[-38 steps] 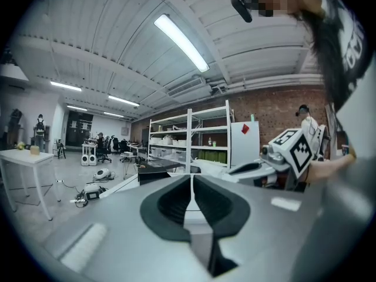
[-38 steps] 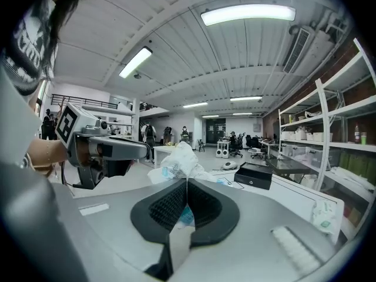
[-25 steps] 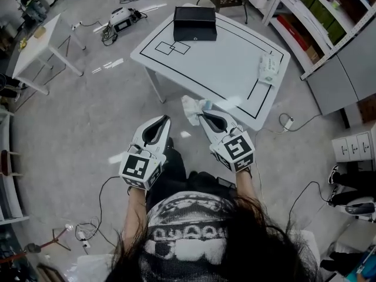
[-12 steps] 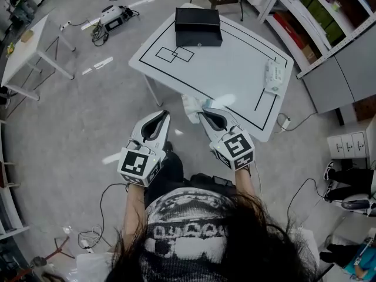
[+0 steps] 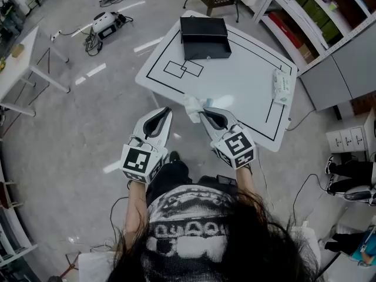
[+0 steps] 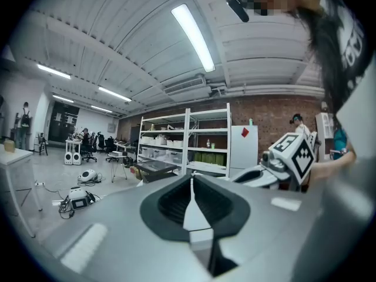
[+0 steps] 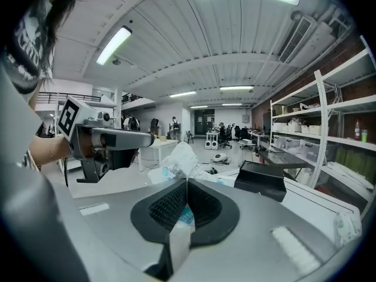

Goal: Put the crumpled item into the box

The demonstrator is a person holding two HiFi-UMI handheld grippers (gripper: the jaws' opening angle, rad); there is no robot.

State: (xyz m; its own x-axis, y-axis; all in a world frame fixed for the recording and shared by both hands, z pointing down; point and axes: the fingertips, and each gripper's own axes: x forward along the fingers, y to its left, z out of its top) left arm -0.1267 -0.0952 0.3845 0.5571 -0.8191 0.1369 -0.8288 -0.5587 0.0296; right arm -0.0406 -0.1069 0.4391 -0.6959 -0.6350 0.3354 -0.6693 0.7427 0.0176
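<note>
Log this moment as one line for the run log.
right gripper: shut on crumpled wrapper, at near edge of table | left gripper: shut, empty | black box: far side of table, wrapper not yet in

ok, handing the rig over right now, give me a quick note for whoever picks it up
Right gripper: jaws shut on the crumpled wrapper, held at the near edge of the table.
Left gripper: jaws together, nothing between them, held beside the right one, off the table's edge.
Box: black, at the far side of the table, apart from both grippers.
Done: wrapper is gripped.
Left: carry it across to the box and release it inside.
</note>
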